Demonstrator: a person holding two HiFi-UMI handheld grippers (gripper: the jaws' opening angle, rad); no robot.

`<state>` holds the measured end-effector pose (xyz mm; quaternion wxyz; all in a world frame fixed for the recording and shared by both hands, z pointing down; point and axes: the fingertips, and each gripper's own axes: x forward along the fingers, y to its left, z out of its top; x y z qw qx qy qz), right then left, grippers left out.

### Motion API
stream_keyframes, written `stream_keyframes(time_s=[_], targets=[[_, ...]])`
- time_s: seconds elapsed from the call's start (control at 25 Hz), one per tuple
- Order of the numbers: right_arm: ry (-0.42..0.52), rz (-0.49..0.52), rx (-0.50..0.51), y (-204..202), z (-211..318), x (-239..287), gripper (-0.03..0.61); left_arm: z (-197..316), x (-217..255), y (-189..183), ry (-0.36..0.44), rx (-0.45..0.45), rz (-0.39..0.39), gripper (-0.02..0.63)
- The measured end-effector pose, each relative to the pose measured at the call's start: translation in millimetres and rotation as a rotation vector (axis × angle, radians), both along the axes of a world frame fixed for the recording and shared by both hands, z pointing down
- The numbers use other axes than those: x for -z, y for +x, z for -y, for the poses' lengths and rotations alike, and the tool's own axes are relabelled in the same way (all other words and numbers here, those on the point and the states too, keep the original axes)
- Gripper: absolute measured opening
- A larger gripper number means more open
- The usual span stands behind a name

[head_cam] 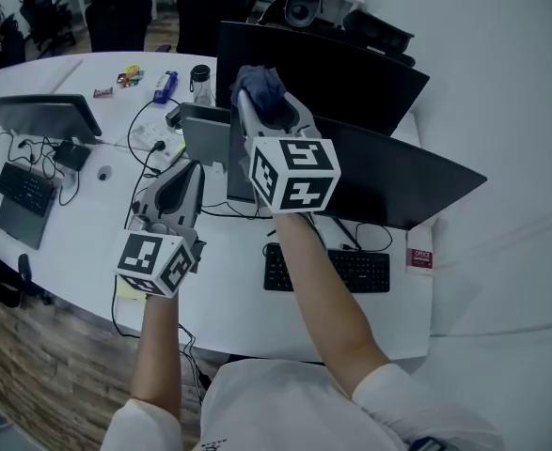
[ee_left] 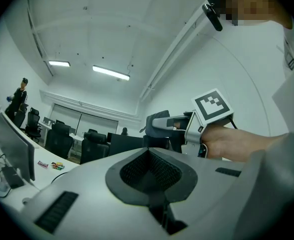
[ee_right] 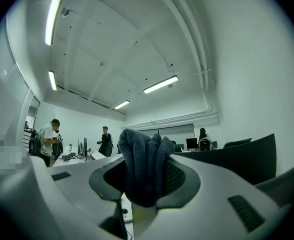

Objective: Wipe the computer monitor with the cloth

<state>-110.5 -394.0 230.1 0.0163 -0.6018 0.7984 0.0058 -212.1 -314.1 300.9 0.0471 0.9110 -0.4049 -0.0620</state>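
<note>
My right gripper (head_cam: 262, 103) is raised above the desk, shut on a bunched blue-grey cloth (head_cam: 260, 85). The cloth hangs over the top left corner of the black monitor (head_cam: 388, 172), in front of a second dark screen (head_cam: 332, 73). In the right gripper view the cloth (ee_right: 142, 159) fills the space between the jaws, and the monitor's top edge (ee_right: 247, 159) shows at right. My left gripper (head_cam: 176, 188) is lower and to the left, over the white desk (head_cam: 87, 224), apart from the monitor. In the left gripper view its pads (ee_left: 131, 171) meet with nothing between them.
A black keyboard (head_cam: 327, 269) lies in front of the monitor, with cables beside it. On the left of the desk are another screen (head_cam: 45, 116), a second keyboard (head_cam: 23, 188), a bottle (head_cam: 200, 83) and small items. Office chairs (head_cam: 116, 12) stand behind. People stand far off (ee_right: 49, 139).
</note>
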Motion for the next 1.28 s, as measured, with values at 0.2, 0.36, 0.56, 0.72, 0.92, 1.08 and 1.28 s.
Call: stream_keyframes(time_s=[0.2, 0.36, 0.56, 0.72, 0.92, 1.08, 1.28], targets=[[0.003, 0.002, -0.040, 28, -7, -1, 0.140, 0, 2, 13, 0.004, -0.008, 0.003, 0.006], [0.001, 0.009, -0.062, 53, -16, -1, 0.140, -4, 7, 36, 0.013, -0.028, 0.012, 0.006], [0.002, 0.011, -0.089, 88, -31, -2, 0.140, -16, 13, 71, 0.026, -0.063, 0.026, 0.006], [0.002, 0.017, -0.123, 123, -45, -3, 0.140, -25, 17, 100, 0.025, -0.097, 0.030, 0.006], [0.002, 0.019, -0.164, 168, -61, -1, 0.140, -36, 20, 137, 0.017, -0.139, 0.022, 0.006], [0.005, 0.019, -0.188, 204, -74, -1, 0.140, -44, 25, 166, 0.017, -0.162, 0.017, 0.006], [0.002, 0.025, -0.208, 241, -89, 0, 0.140, -56, 31, 195, 0.030, -0.181, 0.031, 0.006]])
